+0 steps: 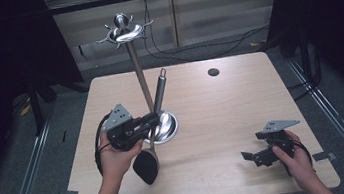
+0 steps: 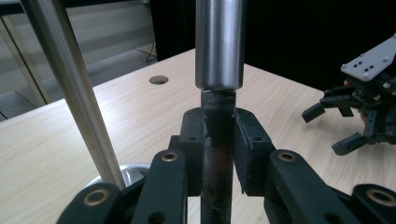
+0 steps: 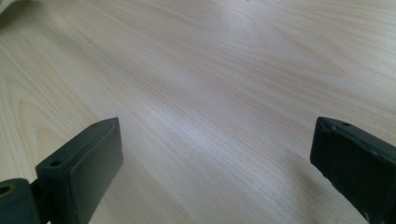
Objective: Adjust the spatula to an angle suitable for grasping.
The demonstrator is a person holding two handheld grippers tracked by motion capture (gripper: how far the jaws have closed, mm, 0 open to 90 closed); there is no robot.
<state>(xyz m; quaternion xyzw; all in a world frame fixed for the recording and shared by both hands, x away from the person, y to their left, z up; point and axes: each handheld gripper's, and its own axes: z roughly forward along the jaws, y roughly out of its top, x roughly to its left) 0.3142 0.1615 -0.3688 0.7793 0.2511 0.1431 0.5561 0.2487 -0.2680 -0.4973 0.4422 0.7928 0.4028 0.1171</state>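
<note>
Spatula [image 1: 156, 124] sat clenched by its neck in my left gripper [image 1: 150, 121], stand pole [image 1: 139, 73] just beside; lifting steadily seemed wise. My right gripper [image 1: 256, 158] rested released.

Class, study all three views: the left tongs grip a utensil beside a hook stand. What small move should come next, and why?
Probably raise the left tongs, which are shut on the spatula, toward the stand. The spatula's hanging ring sits well below the top hooks, and its black head is still near the table. The right tongs rest open and apart.
</note>
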